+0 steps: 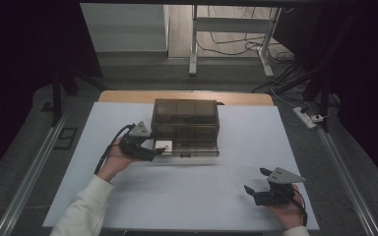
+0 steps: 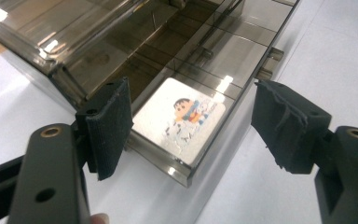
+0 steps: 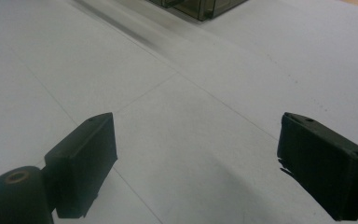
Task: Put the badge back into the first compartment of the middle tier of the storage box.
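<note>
— High view, nearest item first: what are you logging?

— I am logging my right gripper (image 1: 260,183), sitting low at the near right of the white table (image 1: 236,147), held in my right hand (image 1: 288,209). Its jaws are standing wide apart and gripping nothing. In the right gripper view they are framing bare white tabletop, with a corner of the smoky plastic box (image 3: 200,7) showing far off at the top.

— Next entry, going outward?

— I am logging my left sleeve (image 1: 81,209) and left hand (image 1: 113,160), coming in from the near left. That hand is holding my left gripper (image 1: 158,150) just beside the box's front left corner.

— Jaw state there?

— Those jaws are also standing open and clamping nothing. In the left gripper view they are flanking the pulled-out drawer (image 2: 205,93) of the box; whether either pad is touching it, I cannot tell.

— Contents of that drawer?

— A white cartoon card (image 2: 179,121) is lying flat in the drawer's end compartment, printed side up, between my two jaws as that view shows it.

— Furthest entry?

— I am listing the smoky plastic box (image 1: 185,118) itself, sitting mid-table toward the far edge, its drawer (image 1: 192,147) sticking out toward me. Beyond the table, a metal frame (image 1: 229,29) and cables (image 1: 280,78) are lying on the floor.
</note>
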